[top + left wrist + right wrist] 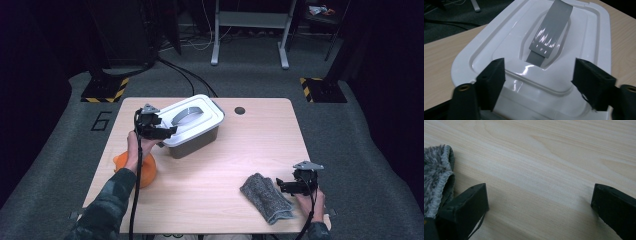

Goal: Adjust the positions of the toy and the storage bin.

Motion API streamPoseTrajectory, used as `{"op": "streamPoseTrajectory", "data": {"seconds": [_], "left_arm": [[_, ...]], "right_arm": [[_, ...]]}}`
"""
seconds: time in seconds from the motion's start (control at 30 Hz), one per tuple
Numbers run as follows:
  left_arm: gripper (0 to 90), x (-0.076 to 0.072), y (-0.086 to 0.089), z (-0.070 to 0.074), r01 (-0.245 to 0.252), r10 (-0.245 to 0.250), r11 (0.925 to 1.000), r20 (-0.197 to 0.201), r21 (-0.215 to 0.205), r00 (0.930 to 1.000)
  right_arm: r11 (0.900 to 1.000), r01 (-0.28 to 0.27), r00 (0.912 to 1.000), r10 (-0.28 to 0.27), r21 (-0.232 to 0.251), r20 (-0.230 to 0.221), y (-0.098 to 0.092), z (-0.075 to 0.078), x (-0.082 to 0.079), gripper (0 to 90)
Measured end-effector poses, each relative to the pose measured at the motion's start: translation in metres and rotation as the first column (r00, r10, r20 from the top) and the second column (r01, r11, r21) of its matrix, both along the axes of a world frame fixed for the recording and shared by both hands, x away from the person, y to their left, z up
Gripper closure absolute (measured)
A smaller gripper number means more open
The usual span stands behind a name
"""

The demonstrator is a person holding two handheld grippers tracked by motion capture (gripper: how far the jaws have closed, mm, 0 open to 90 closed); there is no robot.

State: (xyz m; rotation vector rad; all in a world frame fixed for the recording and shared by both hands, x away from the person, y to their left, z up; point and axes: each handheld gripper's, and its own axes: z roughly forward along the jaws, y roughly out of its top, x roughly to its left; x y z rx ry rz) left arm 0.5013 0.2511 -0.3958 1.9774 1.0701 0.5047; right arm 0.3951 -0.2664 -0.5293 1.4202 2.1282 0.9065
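left gripper (167, 131): jaws spread astride the white lid (192, 120) edge, unclamped, lined up for lifting
right gripper (281, 186): parked released, grey cloth (265, 197) at 9 o'clock

My lid (574, 32) looks like glossy white plastic, its handle (550, 32) smooth grey; the cloth (266, 197) is fuzzy, the bench (544, 160) matt wood.

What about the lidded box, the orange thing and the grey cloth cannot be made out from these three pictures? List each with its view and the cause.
- Contents of the box: hidden in the high view and the left gripper view by its white lid.
- Orange thing: high view, the left forearm covers much of it, so what it is stays unclear.
- Grey cloth: right gripper view, cut off by the left edge.
- Whether the left gripper presses the lid's rim: too small in the high view.
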Motion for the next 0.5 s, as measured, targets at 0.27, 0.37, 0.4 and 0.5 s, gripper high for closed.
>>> {"op": "streamPoseTrajectory", "data": {"seconds": [0.27, 0.37, 0.4, 0.5], "left_arm": [[41.9, 0.014, -0.011, -0.001, 0.011, -0.011, 0.9998, 0.004, 0.016, 0.9999], [49.6, 0.016, -0.014, -0.001, 0.022, -0.022, 0.9993, 0.002, 0.031, 0.9997], [53.3, 0.017, -0.015, -0.001, 0.017, -0.017, 0.9992, 0.009, 0.036, 0.9998], [58.6, 0.017, -0.017, -0.001, 0.016, -0.016, 0.9995, 0.001, 0.027, 0.9999]], "right_arm": [[1.000, 0.000, 1.0000, 0.000, 0.000, 0.000, 0.000, 0.000, 0.000, 0.2], [1.000, 0.000, 1.0000, 0.000, 0.000, 0.000, 0.000, 0.000, 0.000, 0.2], [1.000, 0.000, 1.0000, 0.000, 0.000, 0.000, 0.000, 0.000, 0.000, 0.2], [1.000, 0.000, 1.0000, 0.000, 0.000, 0.000, 0.000, 0.000, 0.000, 0.2]]}}
